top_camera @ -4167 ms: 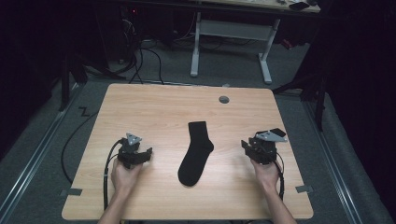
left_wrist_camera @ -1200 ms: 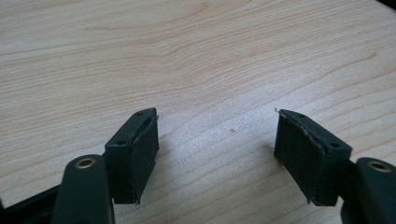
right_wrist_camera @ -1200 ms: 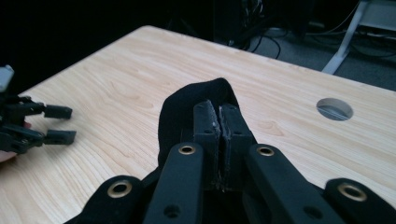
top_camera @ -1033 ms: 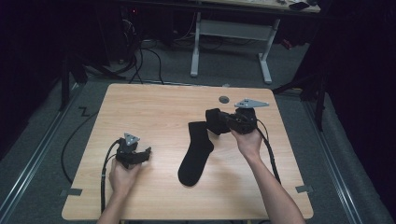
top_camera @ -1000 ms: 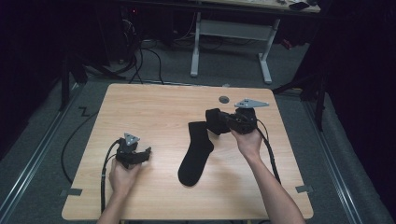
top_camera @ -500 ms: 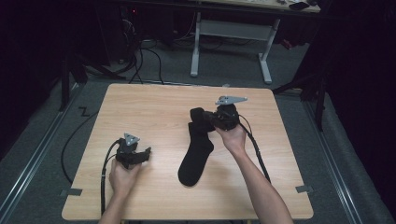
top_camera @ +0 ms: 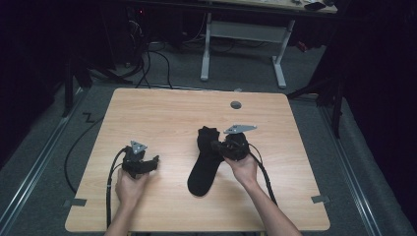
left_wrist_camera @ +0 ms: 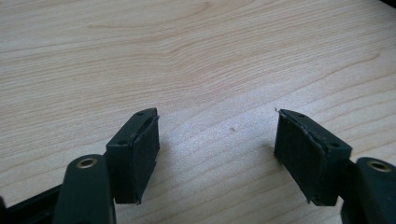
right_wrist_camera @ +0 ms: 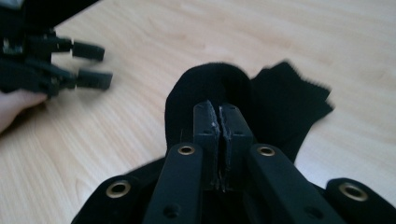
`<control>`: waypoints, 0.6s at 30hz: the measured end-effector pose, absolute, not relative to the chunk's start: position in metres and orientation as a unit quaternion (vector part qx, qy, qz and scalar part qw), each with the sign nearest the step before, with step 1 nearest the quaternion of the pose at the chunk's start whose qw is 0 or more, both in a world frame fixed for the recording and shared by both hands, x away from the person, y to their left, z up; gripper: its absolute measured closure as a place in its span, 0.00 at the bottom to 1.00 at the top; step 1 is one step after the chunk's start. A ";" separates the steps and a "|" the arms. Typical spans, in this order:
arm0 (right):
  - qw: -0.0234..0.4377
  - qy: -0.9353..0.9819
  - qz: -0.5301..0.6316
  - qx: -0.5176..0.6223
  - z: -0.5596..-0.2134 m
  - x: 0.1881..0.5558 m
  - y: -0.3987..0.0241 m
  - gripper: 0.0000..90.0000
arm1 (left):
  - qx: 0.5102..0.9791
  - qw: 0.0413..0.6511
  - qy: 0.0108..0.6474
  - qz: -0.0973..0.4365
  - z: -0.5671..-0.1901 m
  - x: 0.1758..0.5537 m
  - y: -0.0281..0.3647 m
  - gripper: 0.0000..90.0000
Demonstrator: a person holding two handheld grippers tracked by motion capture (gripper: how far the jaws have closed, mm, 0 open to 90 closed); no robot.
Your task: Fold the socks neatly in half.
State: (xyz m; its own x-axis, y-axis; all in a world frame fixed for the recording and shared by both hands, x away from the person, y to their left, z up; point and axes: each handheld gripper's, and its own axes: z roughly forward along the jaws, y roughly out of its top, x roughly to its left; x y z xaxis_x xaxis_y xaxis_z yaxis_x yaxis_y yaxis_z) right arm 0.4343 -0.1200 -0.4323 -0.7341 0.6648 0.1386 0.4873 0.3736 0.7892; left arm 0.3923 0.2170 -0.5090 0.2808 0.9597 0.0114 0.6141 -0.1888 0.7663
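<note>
While you looked down from the high view, your right gripper (top_camera: 222, 146) sat over the upper part of the black sock (top_camera: 206, 162), which lay mid-table with its cuff folded toward the foot; your left gripper (top_camera: 147, 163) rested well apart on the wooden table (top_camera: 162, 113). From the left gripper view, its jaws stood apart over bare wood. From the right gripper view, your pads (right_wrist_camera: 205, 126) were pinched together on the sock's (right_wrist_camera: 280, 98) folded fabric.

Sock (top_camera: 204, 164) cuff now folded toward heel by lowered right claw (top_camera: 219, 146).
</note>
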 end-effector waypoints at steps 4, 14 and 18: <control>0.098 0.828 0.422 0.356 -0.450 0.426 -0.117 0.96 | 0.733 0.336 0.535 0.254 -0.509 0.392 0.216 0.33; 0.103 0.832 0.396 0.375 -0.485 0.424 -0.116 0.84 | 0.741 0.359 0.526 0.213 -0.505 0.383 0.198 0.33; 0.106 0.826 0.402 0.380 -0.487 0.422 -0.121 0.74 | 0.768 0.366 0.480 0.213 -0.497 0.372 0.170 0.33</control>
